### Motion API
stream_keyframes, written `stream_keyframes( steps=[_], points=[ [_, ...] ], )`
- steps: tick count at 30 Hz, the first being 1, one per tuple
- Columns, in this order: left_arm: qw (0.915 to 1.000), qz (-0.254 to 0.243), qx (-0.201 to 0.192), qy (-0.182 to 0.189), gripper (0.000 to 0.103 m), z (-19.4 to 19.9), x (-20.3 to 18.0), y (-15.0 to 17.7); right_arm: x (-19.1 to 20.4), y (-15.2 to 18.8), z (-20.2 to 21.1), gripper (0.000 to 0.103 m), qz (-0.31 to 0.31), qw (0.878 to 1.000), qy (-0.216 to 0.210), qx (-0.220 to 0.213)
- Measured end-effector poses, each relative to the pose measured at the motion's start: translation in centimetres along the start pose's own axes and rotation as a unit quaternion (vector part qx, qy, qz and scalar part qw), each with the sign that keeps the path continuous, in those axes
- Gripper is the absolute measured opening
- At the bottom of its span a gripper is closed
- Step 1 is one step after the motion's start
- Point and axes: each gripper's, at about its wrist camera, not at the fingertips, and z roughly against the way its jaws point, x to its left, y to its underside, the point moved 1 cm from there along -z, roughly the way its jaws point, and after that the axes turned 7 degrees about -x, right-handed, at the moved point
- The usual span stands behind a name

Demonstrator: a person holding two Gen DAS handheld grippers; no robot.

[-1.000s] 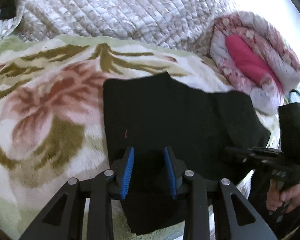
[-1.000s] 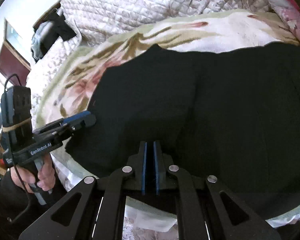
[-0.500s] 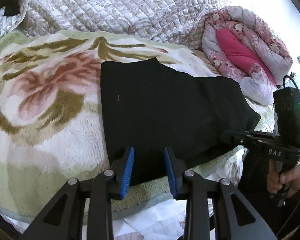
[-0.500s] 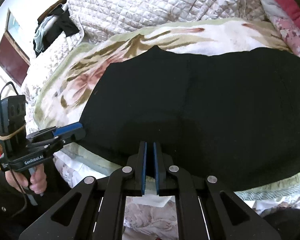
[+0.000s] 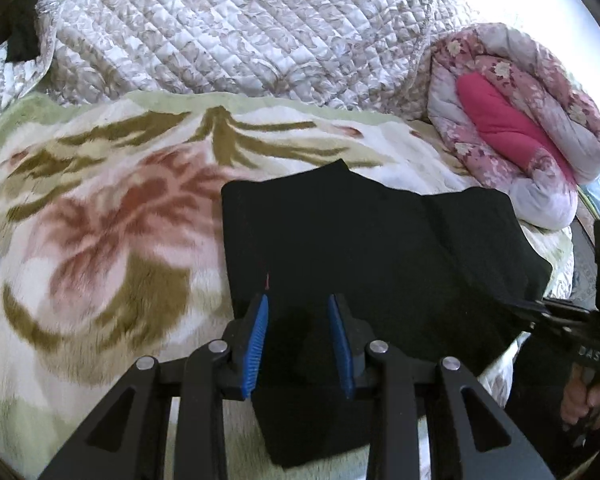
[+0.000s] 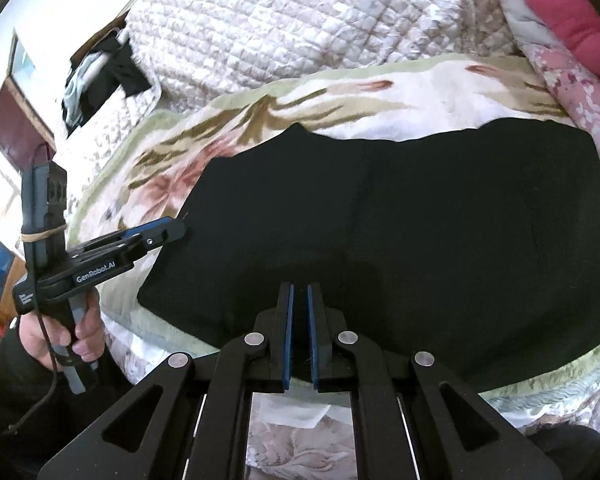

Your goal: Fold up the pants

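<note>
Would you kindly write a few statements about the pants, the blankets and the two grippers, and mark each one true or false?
1. The black pants lie flat on a floral blanket. True.
2. The left gripper has its blue pads pressed together. False: its jaws stand apart, with nothing pinched between the pads.
3. The right gripper is shut, with only a thin slit between its pads. True.
4. The right gripper holds a fold of the pants. False: no fabric shows between its pads, and the pants lie beyond its tips.
5. A rolled pink floral quilt sits past the pants' far right corner in the left wrist view. True.
6. The pants are blue jeans. False: they are plain black.
</note>
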Motion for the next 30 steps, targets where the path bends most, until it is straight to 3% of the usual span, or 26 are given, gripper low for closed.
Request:
stream_keyframes(
  steps=[8,14,18,22,28,30],
  points=[
    [0.9995,-0.014,0.011,0.028,0.034,0.2,-1.8,1.1,0.1,-0.3,-1.9,0.006,-0.001,1.000,-0.025,0.014],
    [0.9993,-0.015,0.023,0.023,0.034,-0.3,-2.3,1.2,-1.8,-2.4,-5.1,0.006,-0.033,0.999,-0.038,0.014],
    [0.9993,-0.024,0.029,0.009,0.034,-0.5,-2.7,0.9,-2.4,-3.3,-3.7,0.009,-0.034,0.999,-0.001,-0.007],
    [0.9992,-0.032,0.024,-0.001,0.034,0.2,-3.1,0.6,-3.3,-2.4,-1.7,0.018,-0.054,0.998,0.007,-0.016],
    [0.9991,-0.033,0.026,-0.004,0.034,0.5,-3.8,0.6,-5.2,-1.1,1.6,0.018,-0.083,0.996,0.027,-0.033],
    [0.9990,-0.036,0.026,-0.006,0.034,0.5,-3.7,0.6,-6.1,-1.1,2.5,0.023,-0.095,0.994,0.038,-0.042]
  ],
)
